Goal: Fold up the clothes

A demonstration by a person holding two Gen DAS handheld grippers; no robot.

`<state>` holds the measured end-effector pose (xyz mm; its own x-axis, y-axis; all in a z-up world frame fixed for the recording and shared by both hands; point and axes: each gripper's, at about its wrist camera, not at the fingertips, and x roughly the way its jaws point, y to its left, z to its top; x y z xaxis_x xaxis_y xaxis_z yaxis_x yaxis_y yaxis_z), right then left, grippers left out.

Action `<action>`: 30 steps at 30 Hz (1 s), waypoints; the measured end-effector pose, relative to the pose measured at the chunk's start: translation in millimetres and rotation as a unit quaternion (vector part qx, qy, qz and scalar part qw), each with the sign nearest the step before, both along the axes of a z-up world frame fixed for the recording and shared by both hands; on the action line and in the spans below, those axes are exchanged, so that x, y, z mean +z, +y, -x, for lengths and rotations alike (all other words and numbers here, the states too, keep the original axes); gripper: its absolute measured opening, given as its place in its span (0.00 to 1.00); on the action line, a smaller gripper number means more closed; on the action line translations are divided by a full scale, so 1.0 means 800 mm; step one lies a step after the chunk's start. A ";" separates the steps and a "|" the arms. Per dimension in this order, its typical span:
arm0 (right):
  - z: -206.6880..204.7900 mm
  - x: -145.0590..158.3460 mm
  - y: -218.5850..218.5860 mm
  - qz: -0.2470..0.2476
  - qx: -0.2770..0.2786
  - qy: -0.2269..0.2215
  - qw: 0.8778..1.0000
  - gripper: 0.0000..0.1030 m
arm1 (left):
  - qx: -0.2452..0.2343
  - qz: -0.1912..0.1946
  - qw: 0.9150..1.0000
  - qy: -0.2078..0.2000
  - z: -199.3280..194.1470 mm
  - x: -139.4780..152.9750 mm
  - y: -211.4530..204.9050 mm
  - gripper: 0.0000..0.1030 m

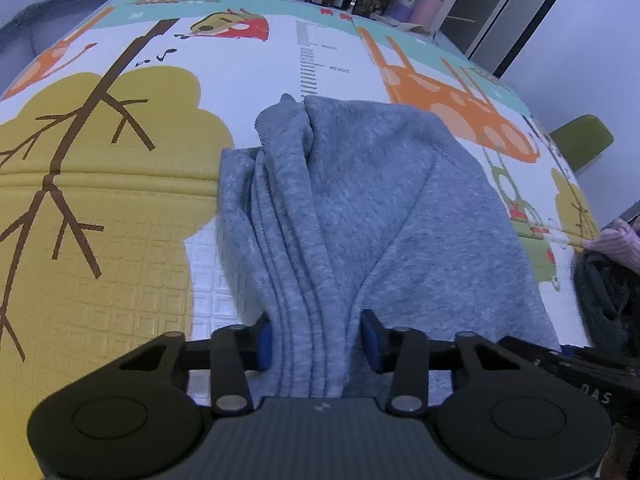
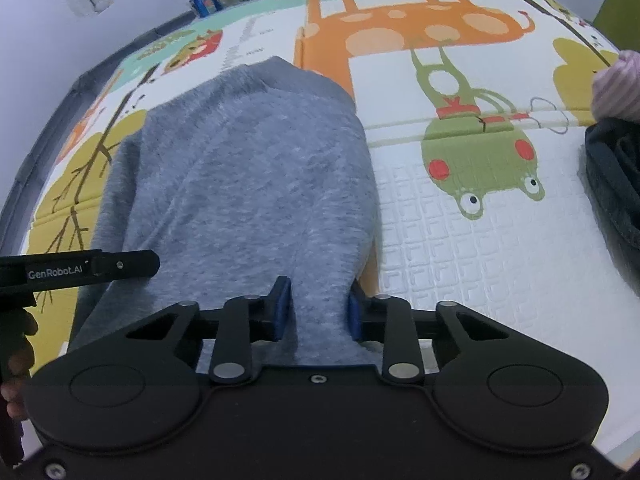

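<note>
Grey sweater (image 1: 360, 200) lies half bunched on the mat (image 1: 120, 240), and both the left gripper (image 1: 318, 342) and right gripper (image 2: 318, 308) clamp its near edge, probably so the cloth can be carried over evenly without sagging.

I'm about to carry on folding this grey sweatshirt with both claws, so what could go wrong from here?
1. The left claw grips a thick bunched wad of the grey sweatshirt; layers may slip out unevenly and spoil the fold.
2. The right claw pinches only a narrow strip, which might pull free when lifted.
3. The dark garment at the mat's right edge could get dragged along.
</note>
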<state>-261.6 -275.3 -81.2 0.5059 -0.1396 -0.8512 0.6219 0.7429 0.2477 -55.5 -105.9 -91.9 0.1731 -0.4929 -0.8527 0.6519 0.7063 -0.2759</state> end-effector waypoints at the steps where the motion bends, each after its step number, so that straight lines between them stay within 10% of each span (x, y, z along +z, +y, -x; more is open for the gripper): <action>1: 0.000 0.000 0.001 0.001 0.002 -0.002 1.000 0.25 | 0.000 0.001 1.000 0.000 0.000 0.001 0.002 0.41; 30: -0.126 0.007 0.103 -0.013 0.162 -0.022 0.986 0.23 | 0.161 -0.015 0.987 -0.022 -0.058 0.022 0.156 0.36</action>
